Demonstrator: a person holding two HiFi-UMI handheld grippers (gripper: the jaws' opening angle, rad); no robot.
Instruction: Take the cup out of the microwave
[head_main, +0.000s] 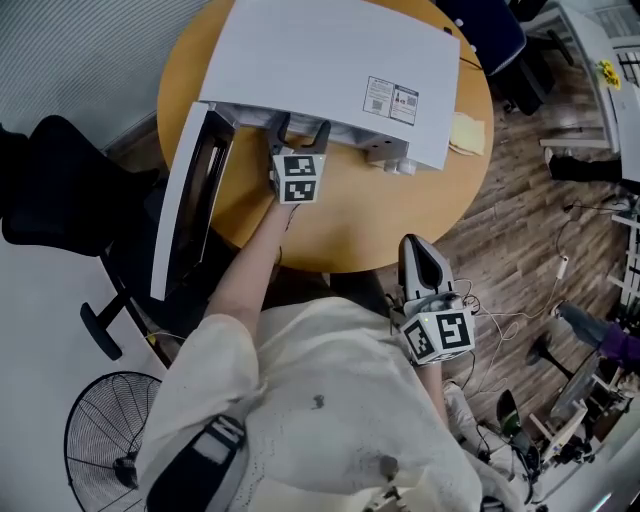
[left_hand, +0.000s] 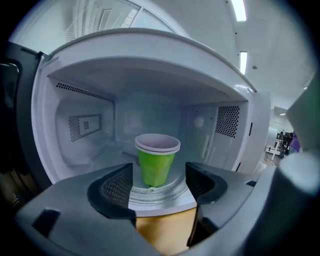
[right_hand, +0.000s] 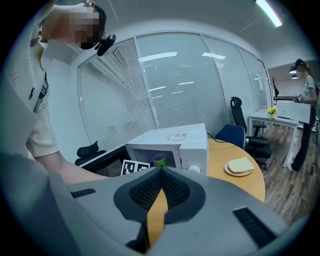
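Cup (left_hand: 157, 161): a green throwaway one with a pale rolled rim, seen upright on the glass turntable (left_hand: 167, 192) in the middle of the microwave (left_hand: 75, 125), whose door (head_main: 195, 200) is swung wide open at the left of the head view. It is judged to be light and thin-walled, easily dented or squashed, and rather smooth. Whether anything is inside cannot be told, so it is best kept upright. The rim looks doubled, as if two cups were nested, though this cannot be settled. A hold across the green wall just under the rim, with a gentle squeeze, is judged safest, since the rim stiffens that part.

The left tool (left_hand: 159, 176) is held at the mouth of the oven with its jaws spread wide. The cup is framed between them but lies further in, untouched. The right tool (head_main: 419, 243) is kept back near the lower edge of the desk (head_main: 330, 230), its jaws closed together on nothing.

The round wooden desk is taken up mostly by the microwave. A plate of bread (right_hand: 240, 166) is seen to the right of the oven in the right gripper view. The room is an office with plank flooring (head_main: 530, 230), slatted blinds (right_hand: 165, 90), office chairs and a fan (head_main: 110, 440) at the lower left of the head view.
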